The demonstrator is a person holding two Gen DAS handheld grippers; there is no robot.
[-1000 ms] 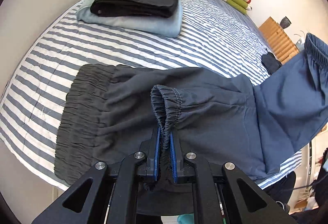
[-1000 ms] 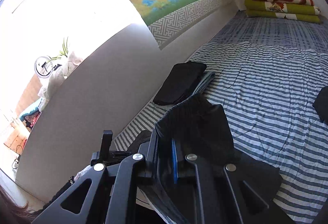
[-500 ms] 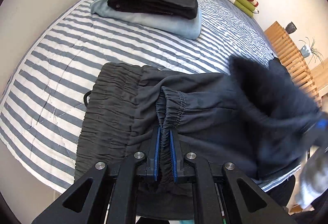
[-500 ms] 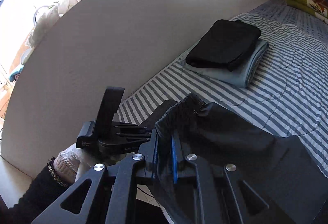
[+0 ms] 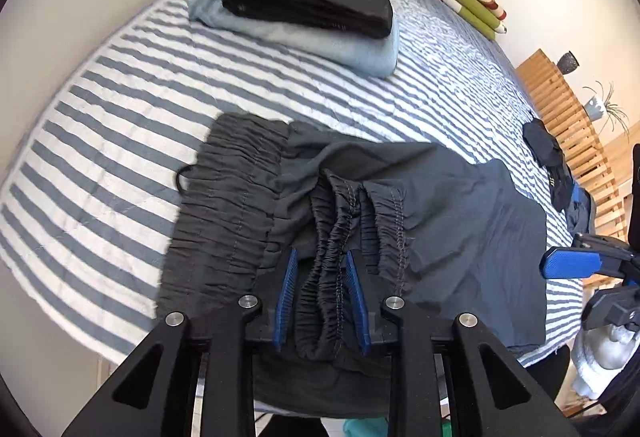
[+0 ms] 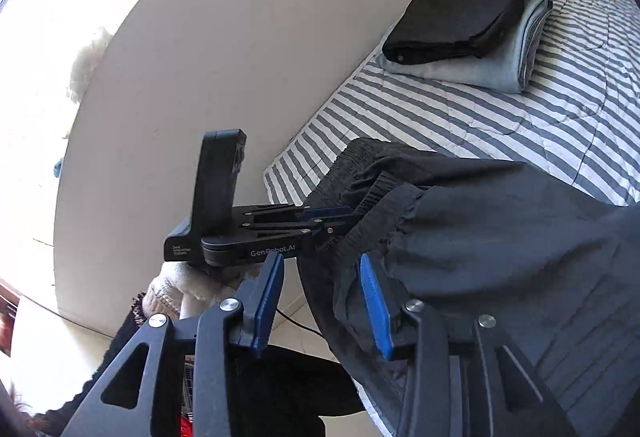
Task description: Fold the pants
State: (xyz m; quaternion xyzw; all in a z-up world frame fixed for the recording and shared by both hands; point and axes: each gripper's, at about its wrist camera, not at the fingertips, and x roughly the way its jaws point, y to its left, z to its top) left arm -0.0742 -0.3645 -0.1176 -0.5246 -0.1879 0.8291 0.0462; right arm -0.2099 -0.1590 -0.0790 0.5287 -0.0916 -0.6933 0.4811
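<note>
Dark grey pants [image 5: 400,205] with gathered elastic cuffs lie folded leg-ends-to-waistband on the striped blue-and-white bedspread [image 5: 120,125], at its near edge. First fold looks done; a further fold and flattening seem left. Your left gripper [image 5: 322,297] has just been opening: pads spread, cuffs loose between them, not pinched. Your right gripper [image 6: 320,301] has also just been opening, cloth draped against one pad. Beyond the pants sits a folded black-on-pale-blue stack [image 5: 312,5], well apart. Nothing blocks you.
</note>
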